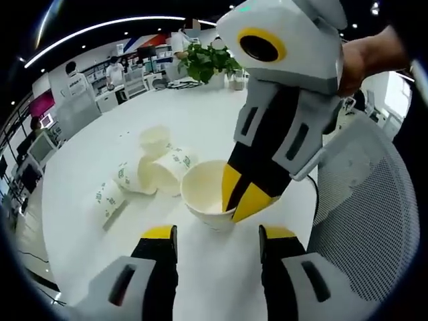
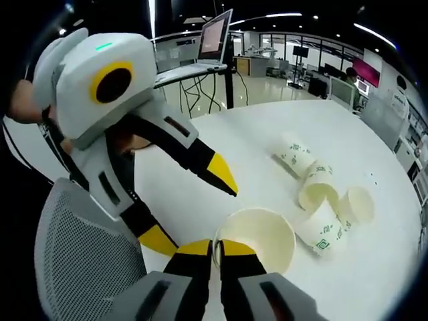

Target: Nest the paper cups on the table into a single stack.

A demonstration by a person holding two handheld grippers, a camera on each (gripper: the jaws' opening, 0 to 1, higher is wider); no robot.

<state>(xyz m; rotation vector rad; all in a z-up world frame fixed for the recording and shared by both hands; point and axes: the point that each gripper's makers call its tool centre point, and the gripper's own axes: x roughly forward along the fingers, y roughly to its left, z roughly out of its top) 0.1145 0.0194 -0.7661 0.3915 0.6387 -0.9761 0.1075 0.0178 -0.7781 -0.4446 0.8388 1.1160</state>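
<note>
Paper cup point(image 2: 257, 239) rim pinched between right hand-held gripper point(image 2: 215, 249) jaws.

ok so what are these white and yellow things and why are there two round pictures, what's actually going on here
A person is holding a two-jaw tool in each hand; there is no robot arm. Each round picture comes from a fisheye camera riding on one tool, looking along its jaws.

In the left gripper view, the left hand-held gripper is open at the bottom, and the right one reaches in from the right. In the right gripper view, the right hand-held gripper is shut on the rim of an upright paper cup; the left one shows on the left, open.

On the white table lie several more cups on their sides, close together. A mesh chair back stands beside the table.
</note>
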